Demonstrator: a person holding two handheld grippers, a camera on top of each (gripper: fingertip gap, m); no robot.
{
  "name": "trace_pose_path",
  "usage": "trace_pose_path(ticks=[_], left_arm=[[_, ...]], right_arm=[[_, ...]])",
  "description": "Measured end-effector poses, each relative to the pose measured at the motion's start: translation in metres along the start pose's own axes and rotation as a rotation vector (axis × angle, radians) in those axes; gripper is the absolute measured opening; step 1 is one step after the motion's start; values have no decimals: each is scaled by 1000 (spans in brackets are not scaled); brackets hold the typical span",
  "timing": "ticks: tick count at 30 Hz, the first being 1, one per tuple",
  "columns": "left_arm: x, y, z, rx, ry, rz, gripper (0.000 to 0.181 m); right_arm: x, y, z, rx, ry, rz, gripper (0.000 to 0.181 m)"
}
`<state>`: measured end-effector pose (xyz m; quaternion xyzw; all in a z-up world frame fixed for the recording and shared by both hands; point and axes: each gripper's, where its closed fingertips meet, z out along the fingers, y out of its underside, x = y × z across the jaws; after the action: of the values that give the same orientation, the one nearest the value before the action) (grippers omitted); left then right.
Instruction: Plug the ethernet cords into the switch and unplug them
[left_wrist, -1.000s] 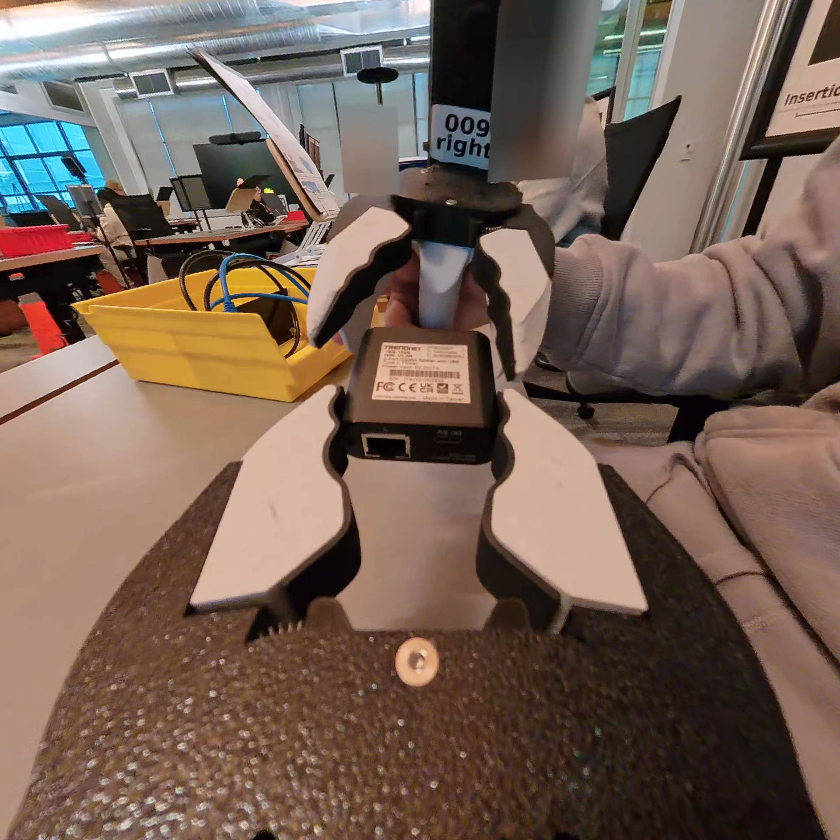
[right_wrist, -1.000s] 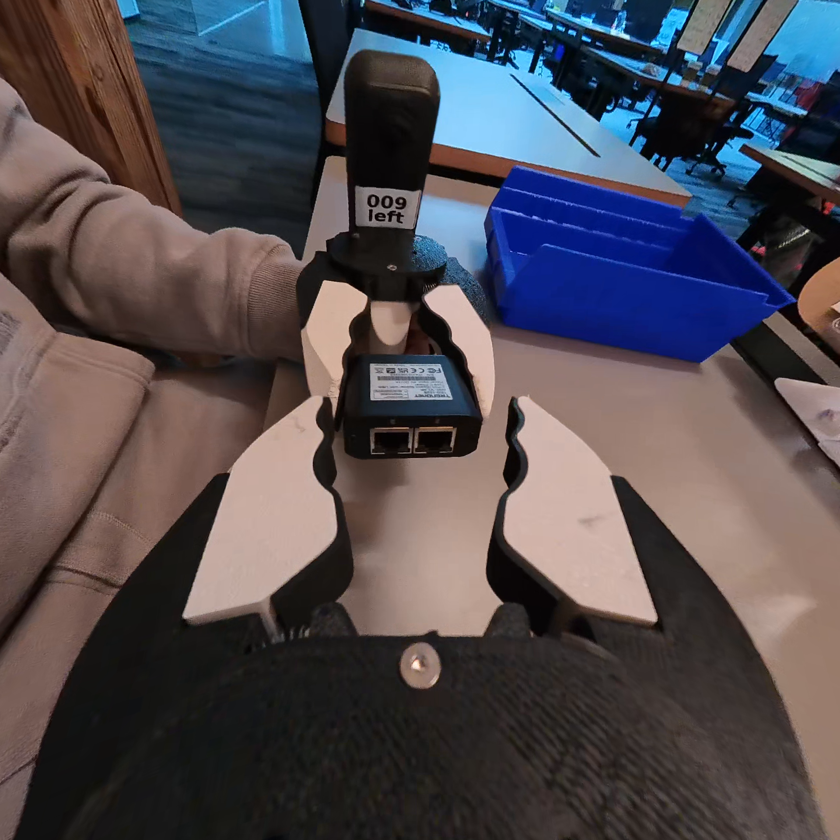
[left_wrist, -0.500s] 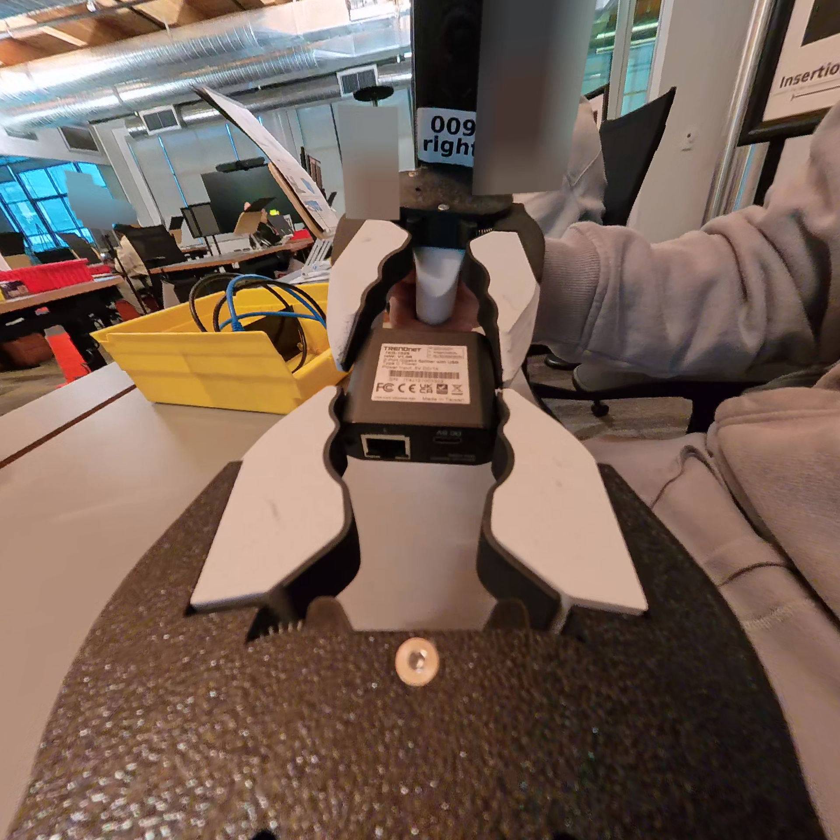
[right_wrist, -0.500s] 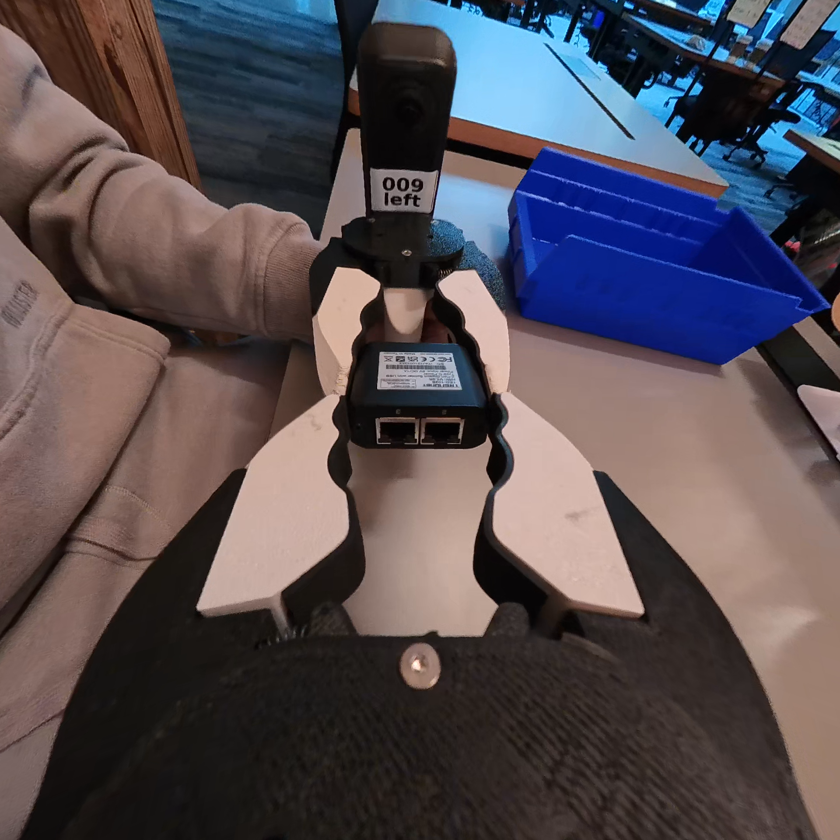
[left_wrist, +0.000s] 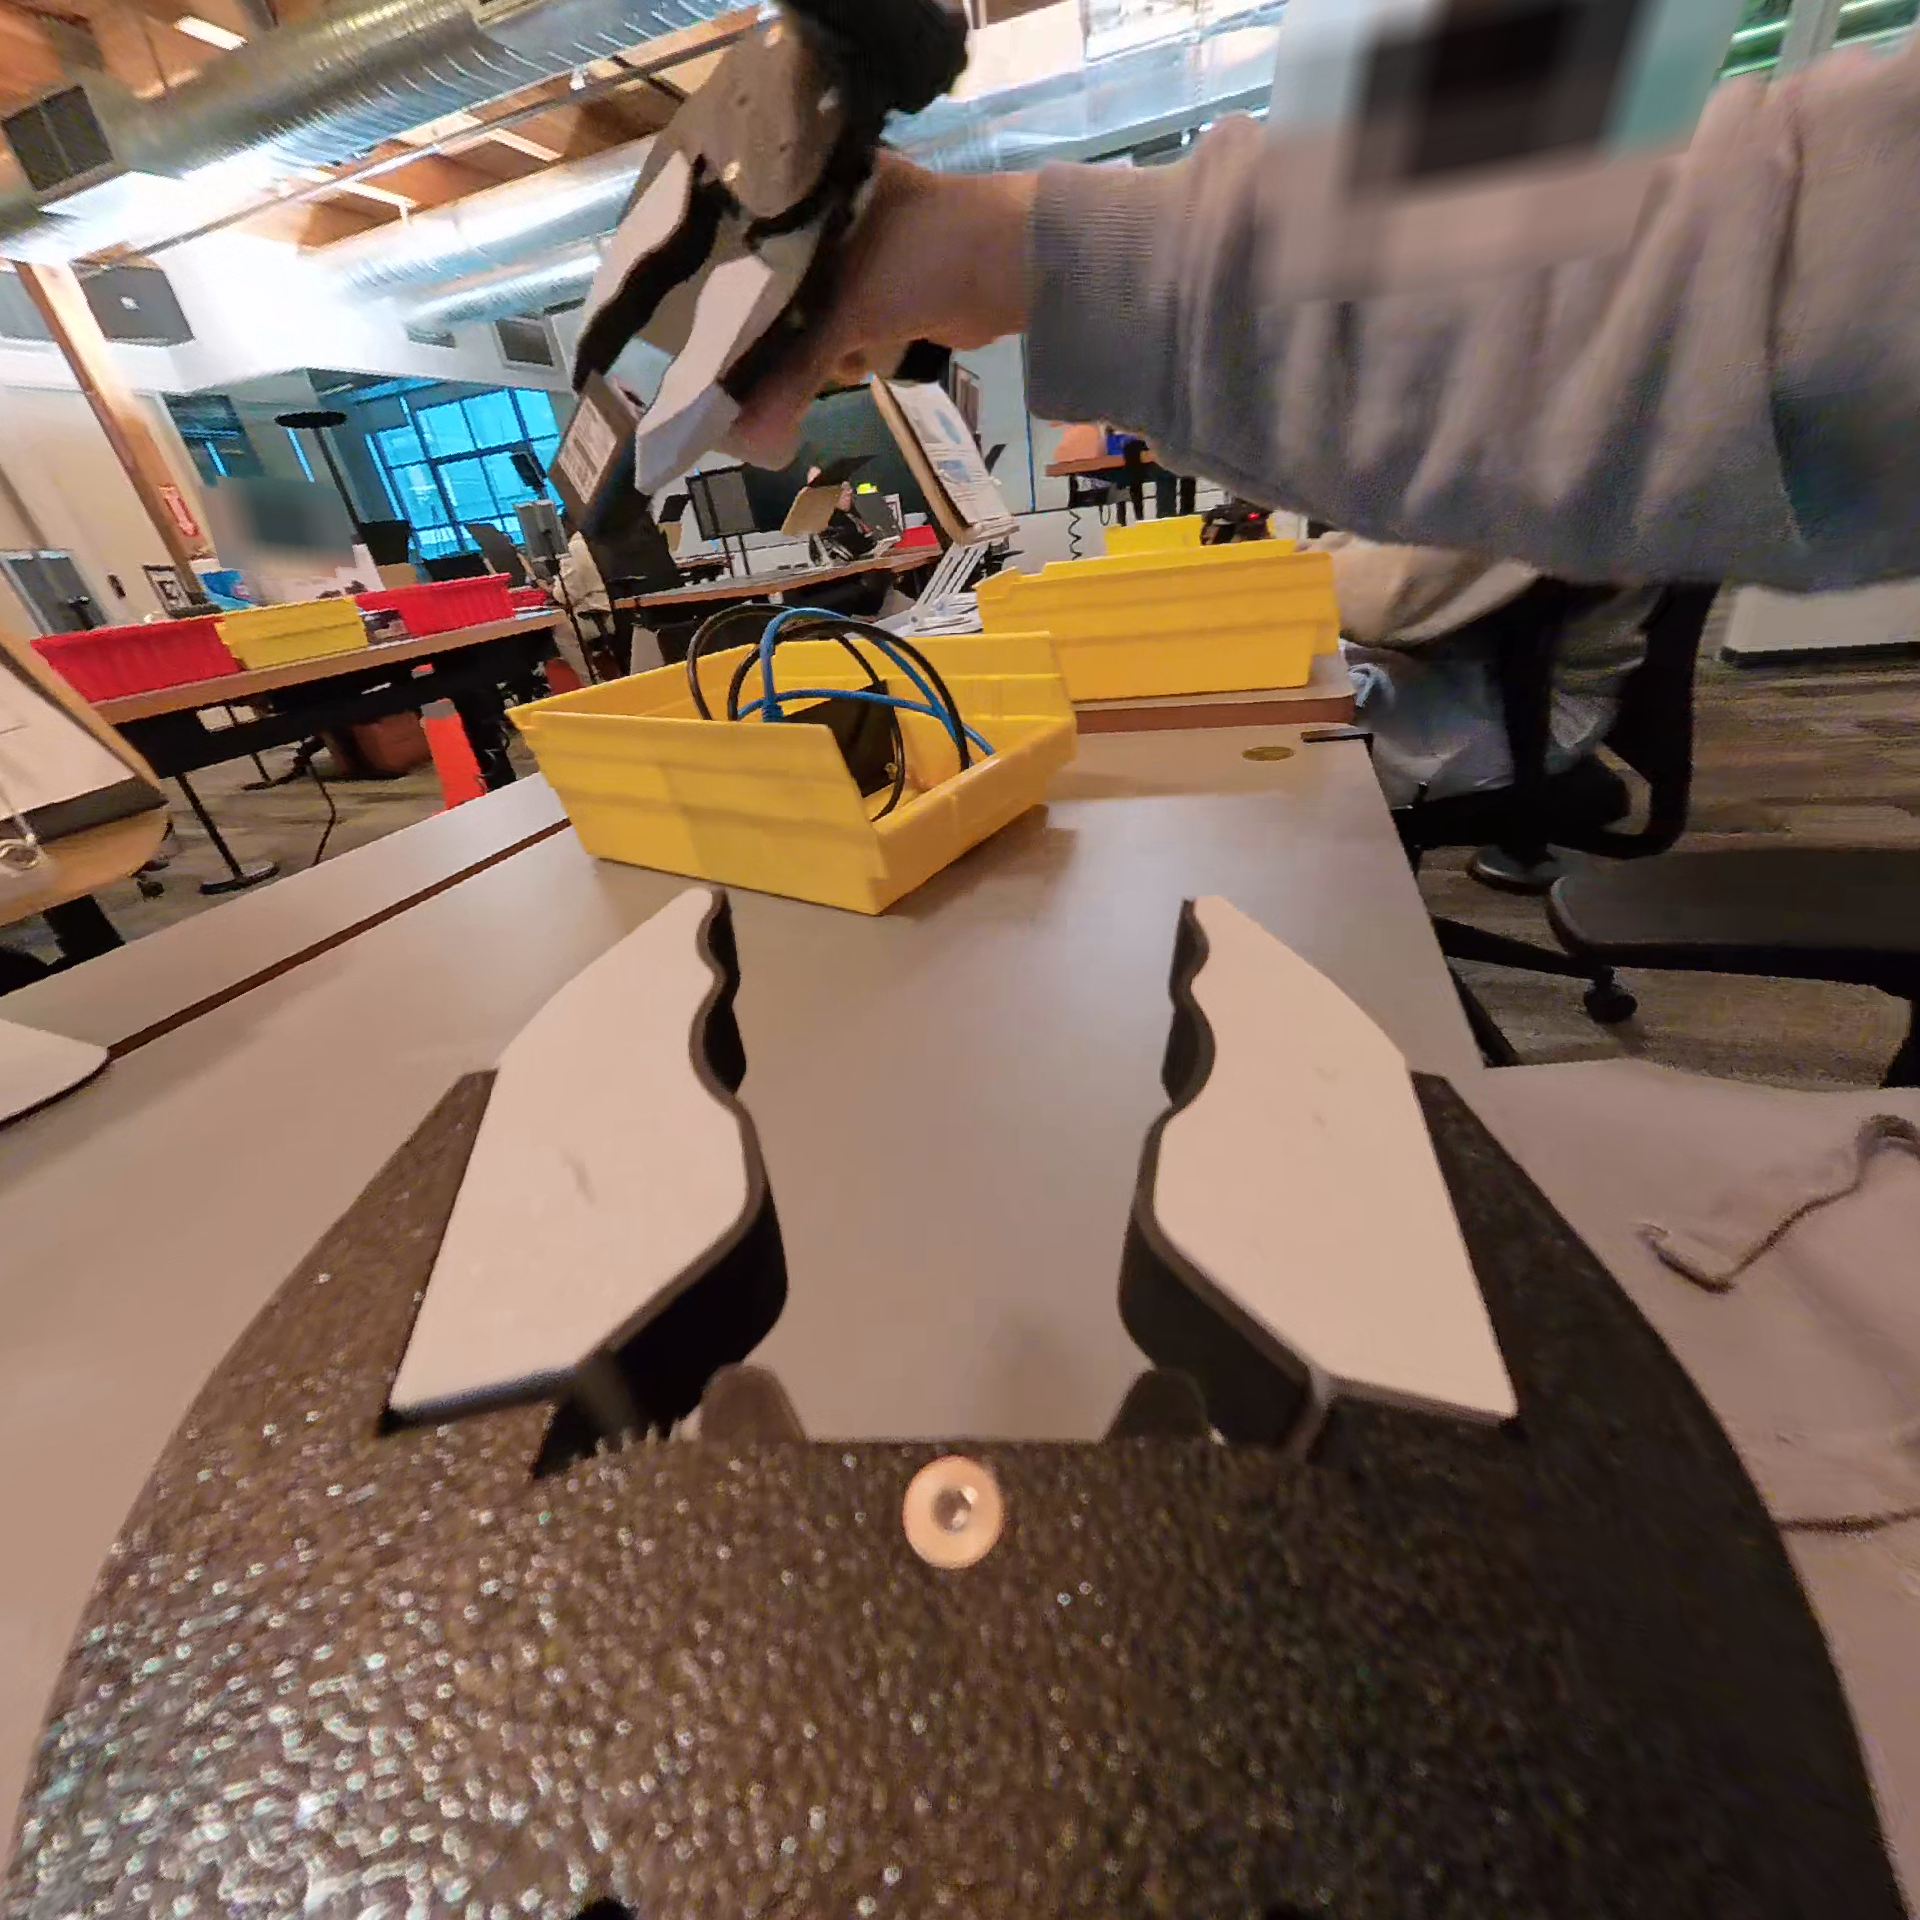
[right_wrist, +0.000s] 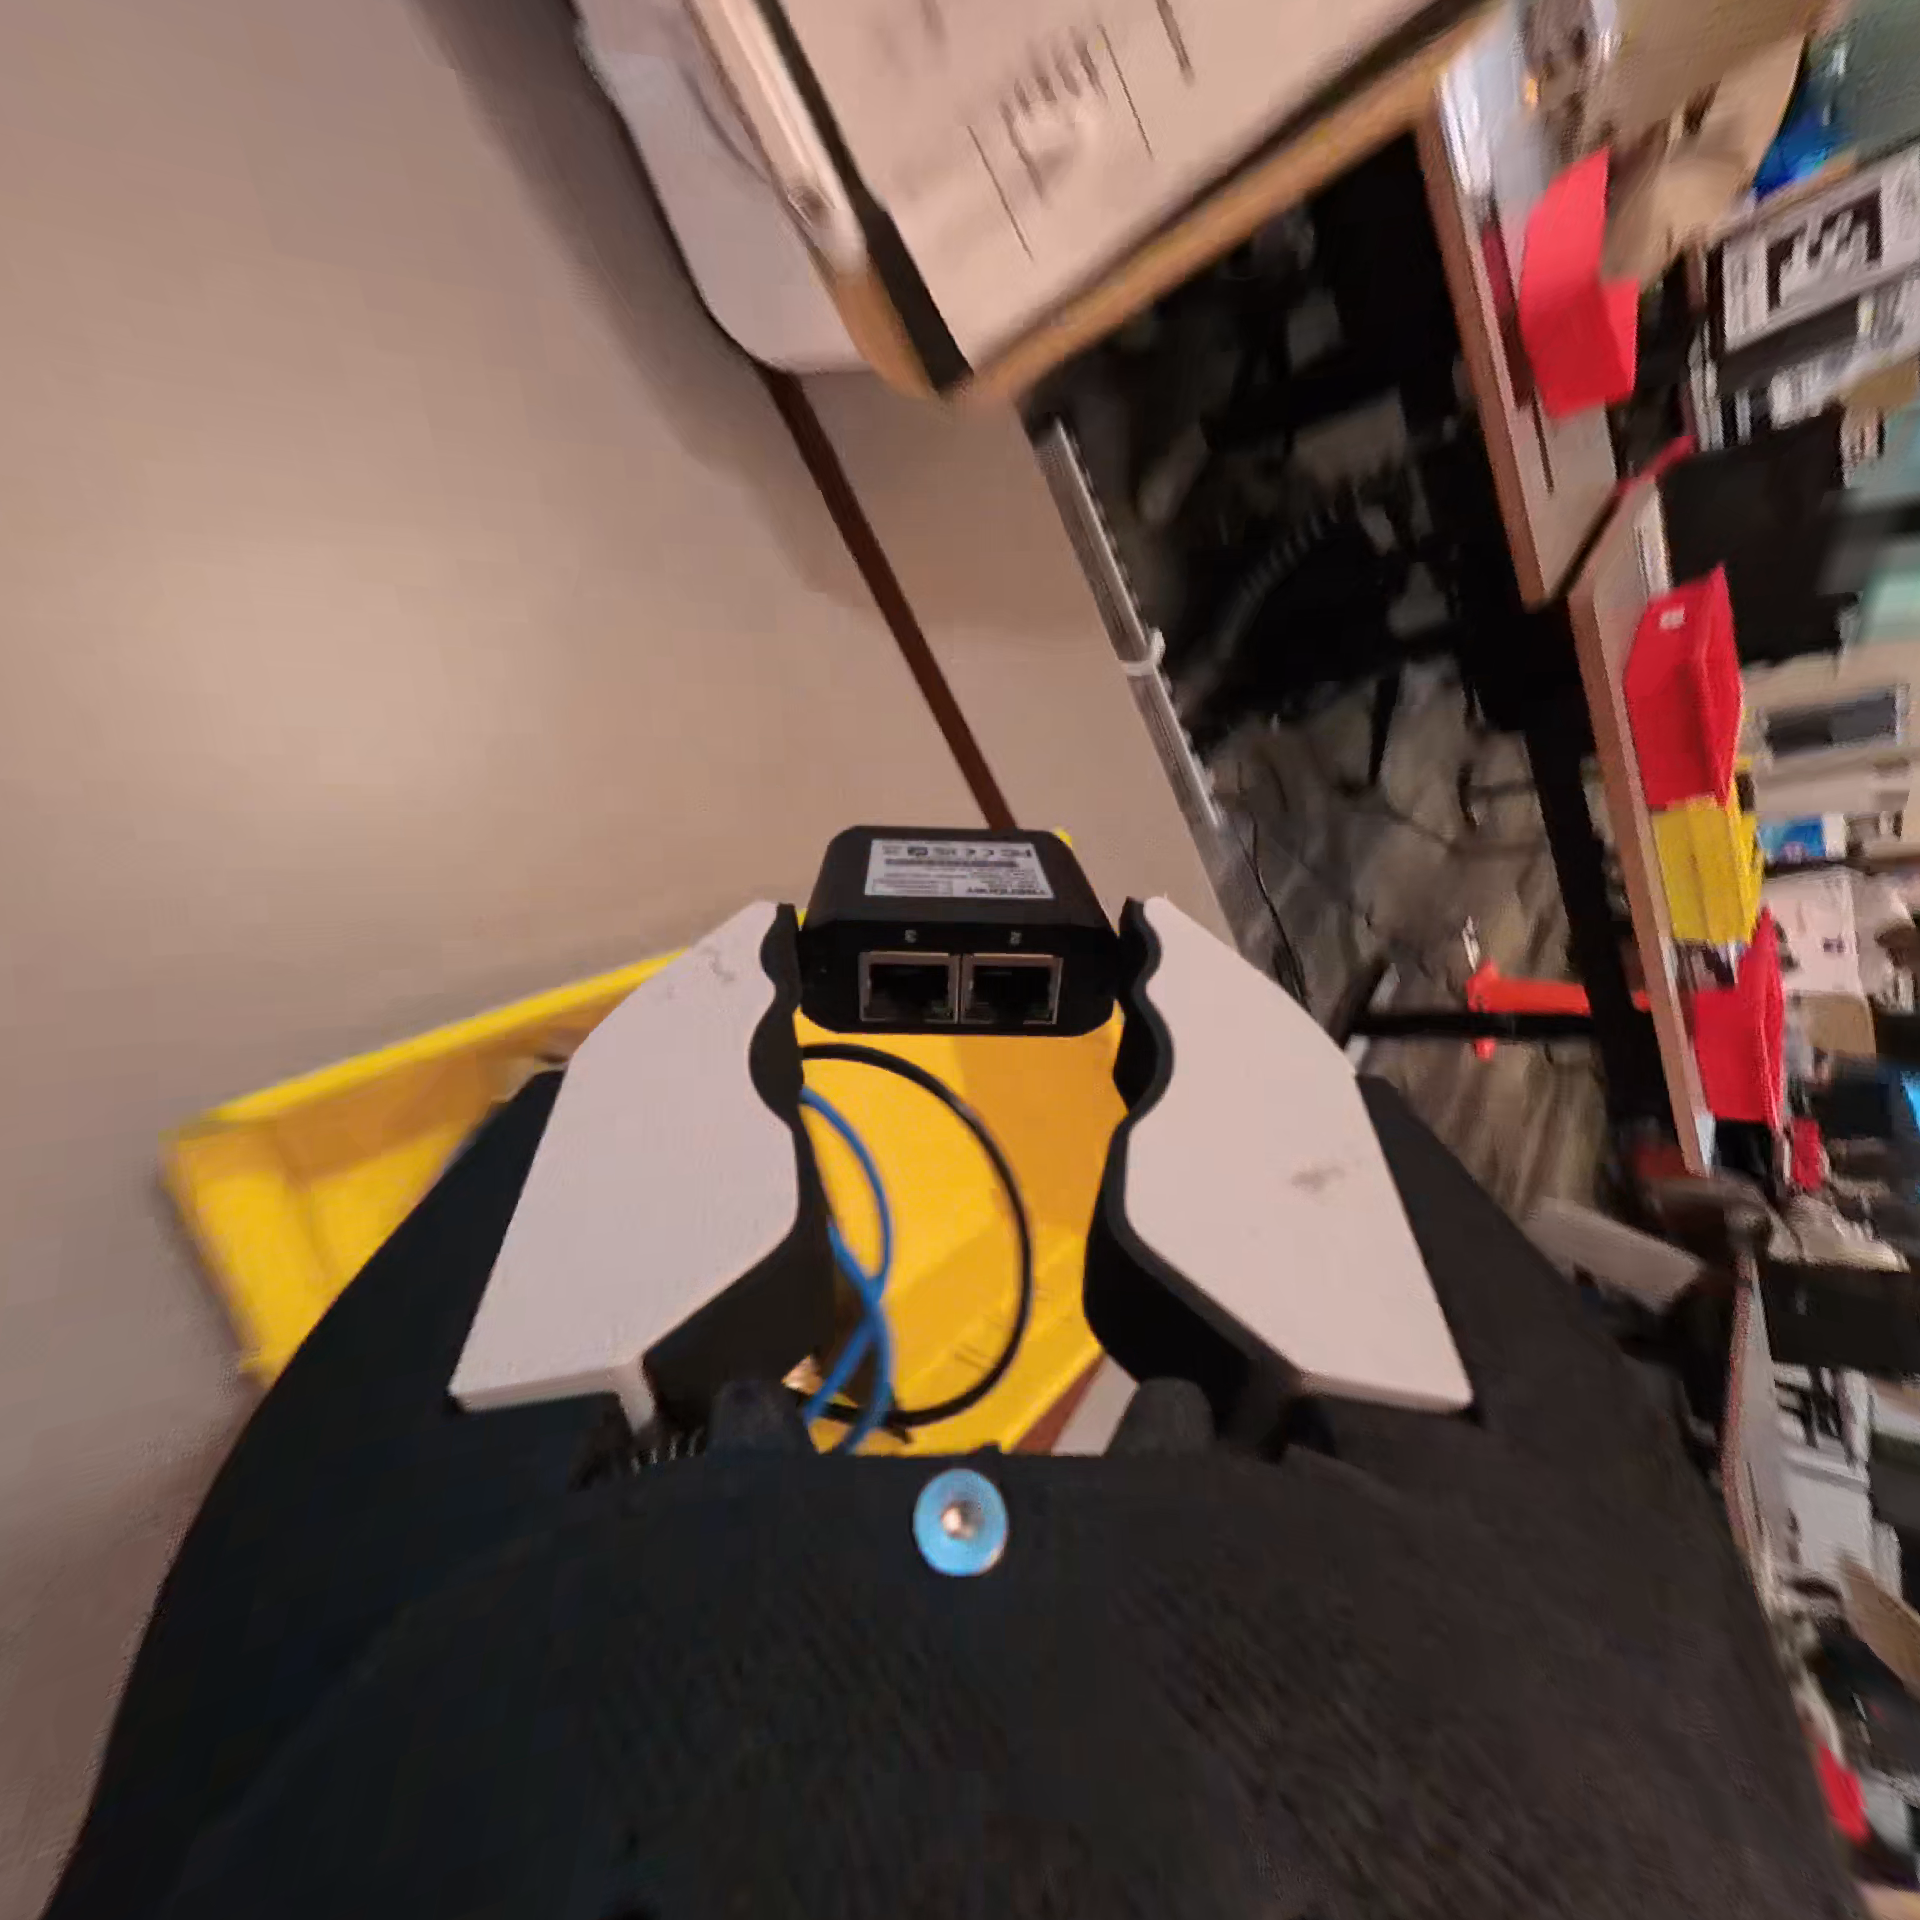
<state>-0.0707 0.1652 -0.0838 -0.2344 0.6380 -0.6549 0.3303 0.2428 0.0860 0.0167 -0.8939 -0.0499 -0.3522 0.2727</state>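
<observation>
Black and boxy, the switch (right_wrist: 961, 935) sits clamped between the tips of the right gripper (right_wrist: 961, 971), whose white fingers (right_wrist: 644, 1153) press on its two side walls. Its near face carries two square ports side by side, both with nothing plugged in, and its top face bears a white label. Below it, seen through the gap between the fingers, lies the yellow bin (right_wrist: 312, 1174) with a blue cord (right_wrist: 862, 1247) and a black cord (right_wrist: 997, 1174) looped inside; the switch hangs above the bin, apart from the cords. From the left wrist view the same gripper (left_wrist: 665, 416) is high above the table (left_wrist: 966, 1091), tilted down toward the bin (left_wrist: 769, 800), with the switch (left_wrist: 603, 468) showing as a dark block with its pale label at the fingertips, somewhat blurred. A hand (left_wrist: 883, 281) in a grey sleeve (left_wrist: 1455, 343) holds that gripper. The left gripper (left_wrist: 956, 935) is wide open and holds nothing, its fingers (left_wrist: 613, 1153) spread over bare table just short of the bin. In that bin the blue cord (left_wrist: 831, 665) and black cord (left_wrist: 727, 644) arch above the rim beside a dark block. More yellow and red bins stand on tables farther back.
</observation>
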Motion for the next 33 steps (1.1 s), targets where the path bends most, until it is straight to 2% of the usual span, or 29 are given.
trace_pose_path(ticks=[4,8,11,14,16,20,22,24,27,29,31,33], left_arm=[[-5,0,-2,16,-16,-30,76],[-9,-2,-4,28,-28,-44,74],[-8,1,-2,10,-25,-41,73],[-7,3,1,-13,-23,-30,73],[-7,4,2,-20,-29,-23,74],[-12,9,8,-63,-88,-1,78],[-17,15,13,-115,-139,8,79],[-19,21,18,-162,-175,14,79],[-23,31,34,-237,-219,-9,78],[-27,35,54,-270,-246,-53,78],[-31,33,84,-282,-251,-101,78],[-34,27,120,-296,-240,-123,78]], right_arm=[[26,40,62,-160,-92,31,60],[18,76,108,-354,-201,-50,60],[-7,99,126,-482,-349,-90,59],[-11,110,133,-538,-355,-123,60],[-8,108,133,-504,-338,-110,73],[19,87,104,-319,-214,0,83],[33,81,73,-222,-117,121,84],[36,90,33,-147,6,268,86],[-2,121,-24,-33,109,512,87],[-38,149,-50,16,179,662,84],[-74,177,-61,16,235,801,82],[-102,200,-62,-28,273,848,84]])
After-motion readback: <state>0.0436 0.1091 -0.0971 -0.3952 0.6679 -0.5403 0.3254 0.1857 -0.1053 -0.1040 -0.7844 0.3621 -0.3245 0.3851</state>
